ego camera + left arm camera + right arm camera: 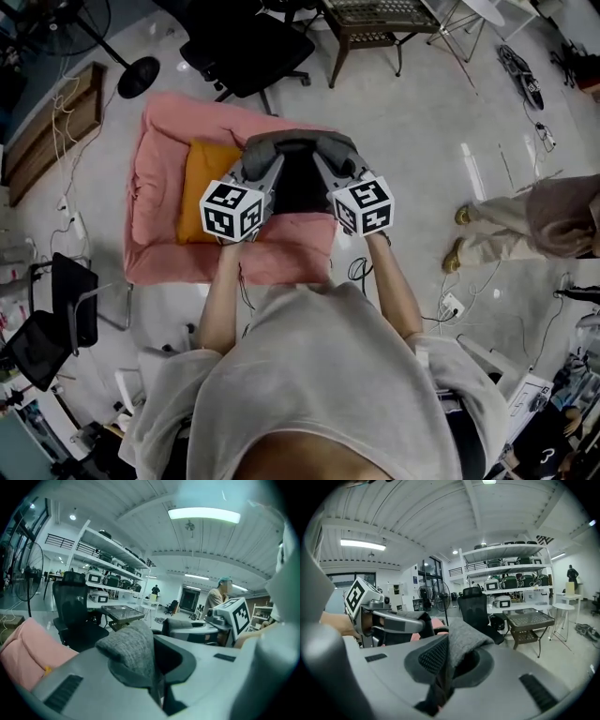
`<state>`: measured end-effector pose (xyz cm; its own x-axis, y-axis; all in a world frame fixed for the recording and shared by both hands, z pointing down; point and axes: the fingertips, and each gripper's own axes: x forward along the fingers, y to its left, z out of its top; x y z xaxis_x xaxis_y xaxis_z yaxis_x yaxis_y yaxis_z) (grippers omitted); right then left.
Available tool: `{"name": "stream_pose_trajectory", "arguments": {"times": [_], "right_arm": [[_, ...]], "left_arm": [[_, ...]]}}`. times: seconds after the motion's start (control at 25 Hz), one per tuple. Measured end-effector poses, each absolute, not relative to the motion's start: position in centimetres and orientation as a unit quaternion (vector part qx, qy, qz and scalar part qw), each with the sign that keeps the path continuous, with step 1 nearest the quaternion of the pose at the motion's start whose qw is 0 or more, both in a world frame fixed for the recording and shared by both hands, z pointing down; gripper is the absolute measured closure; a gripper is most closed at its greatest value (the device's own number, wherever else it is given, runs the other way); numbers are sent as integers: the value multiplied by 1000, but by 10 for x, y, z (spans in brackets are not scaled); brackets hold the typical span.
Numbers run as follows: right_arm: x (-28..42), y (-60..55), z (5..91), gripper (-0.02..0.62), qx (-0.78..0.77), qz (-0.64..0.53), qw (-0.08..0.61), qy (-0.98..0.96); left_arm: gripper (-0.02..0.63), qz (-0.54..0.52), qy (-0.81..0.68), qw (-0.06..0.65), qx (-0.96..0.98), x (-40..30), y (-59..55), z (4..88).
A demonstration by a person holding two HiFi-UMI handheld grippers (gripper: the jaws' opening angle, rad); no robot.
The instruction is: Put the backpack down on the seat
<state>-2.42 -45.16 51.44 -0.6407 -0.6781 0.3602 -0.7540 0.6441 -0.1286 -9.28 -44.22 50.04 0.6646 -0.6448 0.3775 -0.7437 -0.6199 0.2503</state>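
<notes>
The backpack (300, 180), black with a grey fabric top, hangs between my two grippers over the pink seat (157, 192). An orange cushion (202, 183) lies on that seat, left of the backpack. My left gripper (261, 157) is shut on the grey fabric (132, 648) at the backpack's left top corner. My right gripper (334, 156) is shut on the grey fabric (465, 641) at the right top corner. In each gripper view the fabric bunches out between the closed jaws. The backpack's lower part is hidden behind the grippers and my arms.
A black office chair (248, 47) and a mesh-topped metal table (375, 23) stand behind the seat. A fan base (139, 75) sits at the far left. Another person (525, 225) stands to the right. Cables and a power strip (450, 305) lie on the floor.
</notes>
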Motion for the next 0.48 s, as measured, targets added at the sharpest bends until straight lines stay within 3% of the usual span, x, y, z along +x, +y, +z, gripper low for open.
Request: {"name": "stream_pose_trajectory", "arguments": {"times": [0.48], "right_arm": [[-21,-470,571,569,399,187,163,-883]], "left_arm": [[581,144,-382,247,879,-92,-467,556]]}}
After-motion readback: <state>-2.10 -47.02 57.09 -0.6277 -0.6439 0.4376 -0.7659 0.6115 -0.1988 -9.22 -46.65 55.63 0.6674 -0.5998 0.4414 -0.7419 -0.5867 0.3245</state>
